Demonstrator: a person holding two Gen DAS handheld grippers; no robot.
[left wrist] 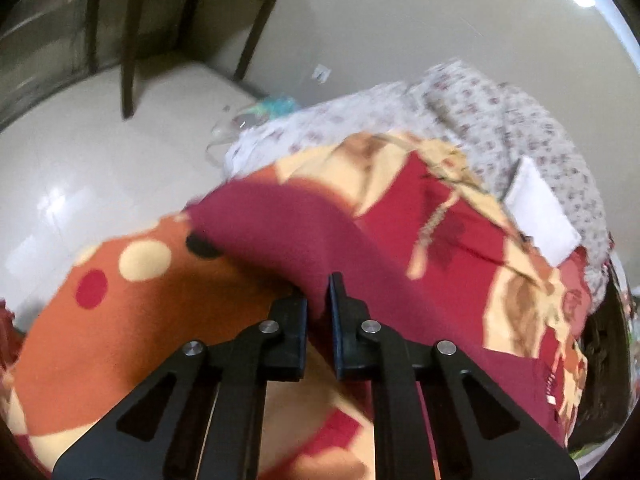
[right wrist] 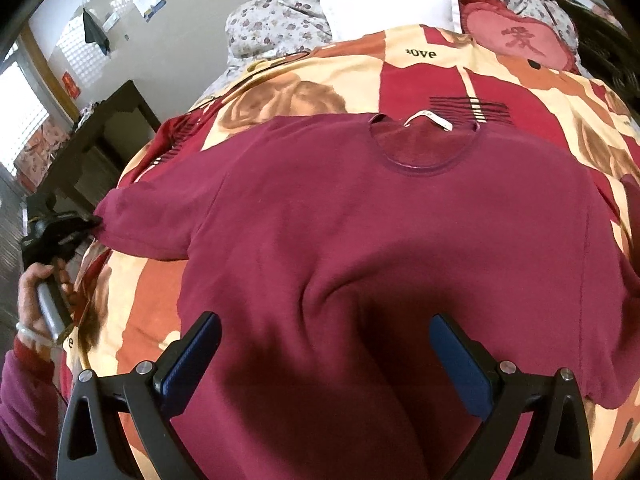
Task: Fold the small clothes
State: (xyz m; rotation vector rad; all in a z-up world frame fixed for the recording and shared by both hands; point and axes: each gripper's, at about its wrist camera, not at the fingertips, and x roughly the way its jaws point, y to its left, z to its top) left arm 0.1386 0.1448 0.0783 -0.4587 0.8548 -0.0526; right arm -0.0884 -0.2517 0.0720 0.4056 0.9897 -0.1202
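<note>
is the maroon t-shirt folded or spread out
Spread out: the maroon short-sleeved t-shirt lies flat on the patterned blanket, neckline and both sleeves showing, nothing folded over.

place: home bedroom | evidence: bed with patterned blanket (right wrist: 420, 76), white pillow (right wrist: 390, 10) at 12 o'clock, floral quilt (right wrist: 280, 20)

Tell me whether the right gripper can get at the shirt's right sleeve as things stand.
Probably yes. The right gripper is open above the maroon shirt's lower body, and nothing lies on the fabric between it and the right sleeve, though that sleeve sits at the picture's edge.
</note>
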